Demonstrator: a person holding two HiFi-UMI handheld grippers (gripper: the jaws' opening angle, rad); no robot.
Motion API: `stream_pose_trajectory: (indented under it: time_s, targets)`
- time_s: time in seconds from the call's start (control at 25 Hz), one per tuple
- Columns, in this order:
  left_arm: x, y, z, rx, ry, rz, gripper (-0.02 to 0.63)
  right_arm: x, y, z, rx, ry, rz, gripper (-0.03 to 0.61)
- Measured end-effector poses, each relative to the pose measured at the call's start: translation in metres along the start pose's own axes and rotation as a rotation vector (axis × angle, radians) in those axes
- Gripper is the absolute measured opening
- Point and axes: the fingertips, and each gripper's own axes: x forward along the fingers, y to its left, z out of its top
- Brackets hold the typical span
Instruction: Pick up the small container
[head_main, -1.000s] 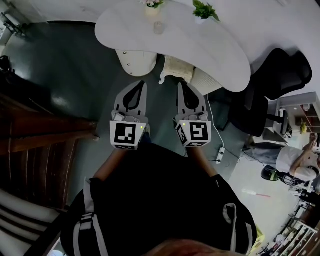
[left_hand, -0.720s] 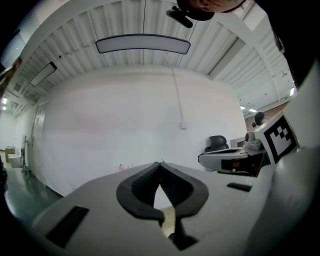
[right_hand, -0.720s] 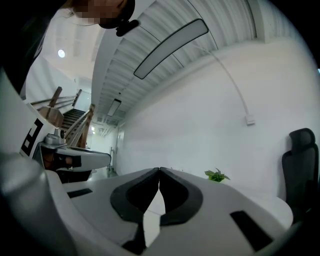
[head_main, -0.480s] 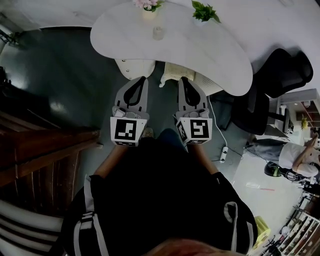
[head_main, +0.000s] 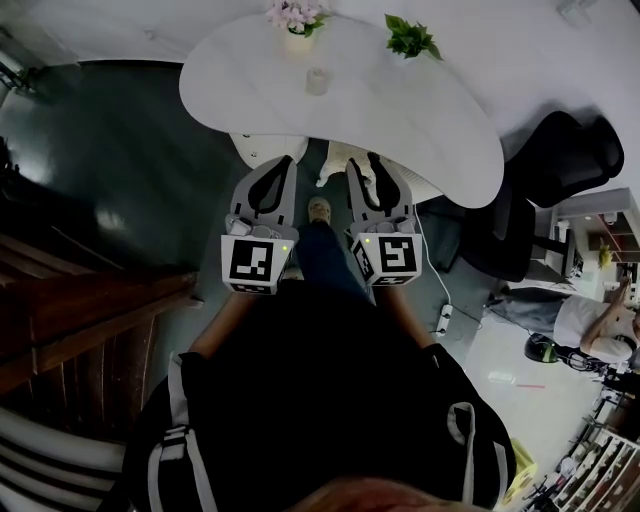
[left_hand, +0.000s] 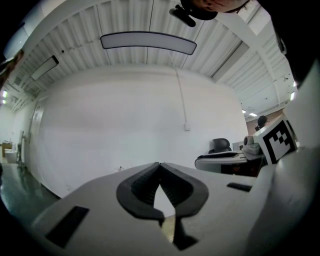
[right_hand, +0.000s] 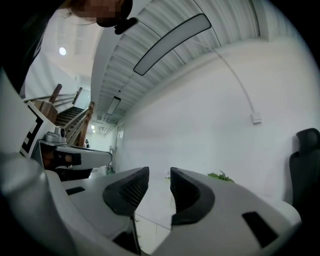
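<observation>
The small container (head_main: 317, 80), a pale cylinder, stands on the white curved table (head_main: 430, 110) at the top of the head view, between a pot of pink flowers (head_main: 297, 20) and a green plant (head_main: 410, 38). Both grippers hover over the floor short of the table's near edge, apart from the container. My left gripper (head_main: 284, 163) is shut, its tips meeting with nothing between them (left_hand: 160, 166). My right gripper (head_main: 367, 162) has its jaws opening, a narrow gap with nothing in it (right_hand: 160, 175). The plant's leaves (right_hand: 221, 176) show past the right jaws.
A white table base (head_main: 268, 130) and a white wicker piece (head_main: 345, 160) sit under the table. A black office chair (head_main: 555, 165) stands at the right, dark wooden stairs (head_main: 70, 300) at the left. A power strip (head_main: 441, 313) lies on the floor. A person (head_main: 590, 320) sits far right.
The right gripper's jaws have parted from shut. The table has drawn nearer in the head view and the holder's shoe now shows between the grippers.
</observation>
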Motion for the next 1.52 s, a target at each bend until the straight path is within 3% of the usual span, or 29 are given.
stream_pose_trajectory:
  time_s: [0.28, 0.64, 1.08, 1.52]
  targets:
    - [0.043, 0.019, -0.006, 0.002, 0.004, 0.005, 0.008, 0.044, -0.018, -0.014, 0.010, 0.016, 0.026, 0.236]
    - [0.112, 0.049, -0.017, -0.038, 0.021, 0.021, 0.008, 0.122, -0.055, -0.034, 0.022, 0.038, 0.085, 0.239]
    - [0.185, 0.083, -0.029, -0.059, 0.087, 0.111, 0.008, 0.191, -0.091, -0.078, -0.065, 0.116, 0.170, 0.245]
    - [0.237, 0.104, -0.045, -0.053, 0.123, 0.191, 0.008, 0.243, -0.108, -0.129, -0.047, 0.126, 0.284, 0.253]
